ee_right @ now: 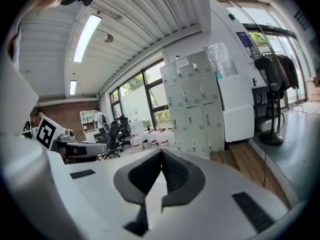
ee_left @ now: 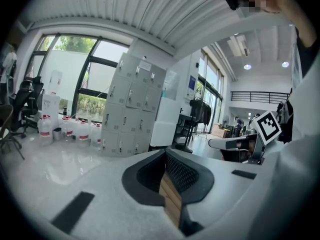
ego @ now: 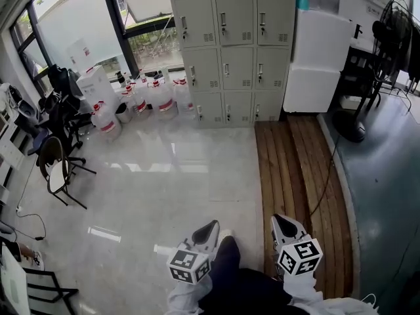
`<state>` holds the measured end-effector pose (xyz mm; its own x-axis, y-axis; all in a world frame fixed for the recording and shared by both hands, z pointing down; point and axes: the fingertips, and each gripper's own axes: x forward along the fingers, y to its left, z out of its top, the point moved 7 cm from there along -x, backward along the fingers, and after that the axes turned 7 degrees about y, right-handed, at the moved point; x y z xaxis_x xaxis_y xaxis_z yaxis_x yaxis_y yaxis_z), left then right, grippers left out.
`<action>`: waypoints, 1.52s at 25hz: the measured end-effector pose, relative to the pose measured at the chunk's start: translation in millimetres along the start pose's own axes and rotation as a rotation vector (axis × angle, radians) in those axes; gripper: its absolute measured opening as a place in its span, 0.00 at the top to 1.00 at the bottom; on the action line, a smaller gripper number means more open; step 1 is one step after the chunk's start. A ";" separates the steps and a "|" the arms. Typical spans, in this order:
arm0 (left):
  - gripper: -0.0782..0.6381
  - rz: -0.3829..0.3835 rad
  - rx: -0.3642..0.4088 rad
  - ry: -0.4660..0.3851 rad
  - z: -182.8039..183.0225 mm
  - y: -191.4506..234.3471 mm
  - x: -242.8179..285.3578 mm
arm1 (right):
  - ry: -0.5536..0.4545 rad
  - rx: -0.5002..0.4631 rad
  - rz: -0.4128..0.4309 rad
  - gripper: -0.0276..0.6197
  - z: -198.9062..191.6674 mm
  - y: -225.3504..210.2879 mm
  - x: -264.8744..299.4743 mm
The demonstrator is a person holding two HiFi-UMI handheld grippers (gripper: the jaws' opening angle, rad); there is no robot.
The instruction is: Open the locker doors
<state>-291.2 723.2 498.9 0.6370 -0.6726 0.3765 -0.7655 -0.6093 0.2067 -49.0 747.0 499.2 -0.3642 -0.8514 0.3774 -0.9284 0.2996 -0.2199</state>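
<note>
- L tool (ego: 209,228): jaws pressed together, nothing btwn.
- R tool (ego: 283,222): same, jaws together, empty.
- Lockers (ego: 230,51): across floor, well apart from both tools, doors shut.

Lockers (ego: 230,44): far end, centre, backs to the wall.
Window (ego: 72,25): left of lockers.
Water jugs (ego: 149,97): on floor, in a cluster just left of lockers, below window.
Boxy unit (ego: 320,61): just right of lockers (bottle (ego: 302,0) on top).
Standing fan (ego: 394,28): right of unit, w/ its base on floor in front.
Plank strip (ego: 302,189): on floor, from unit toward the near edge.
Chairs (ego: 58,166): left side, well apart from lockers.
Left gripper (ego: 209,227) & right gripper (ego: 283,223): near edge, side by side, well apart from lockers.
</note>
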 end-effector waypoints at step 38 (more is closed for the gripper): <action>0.88 0.069 -0.040 -0.048 133.0 197.4 149.5 | -0.019 -0.060 -0.030 0.96 150.5 -56.8 250.3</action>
<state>-335.1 446.6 475.9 0.5852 -0.7325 0.3478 -0.8103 -0.5439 0.2181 -76.2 452.1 470.7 -0.3352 -0.8682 0.3659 -0.9418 0.2987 -0.1541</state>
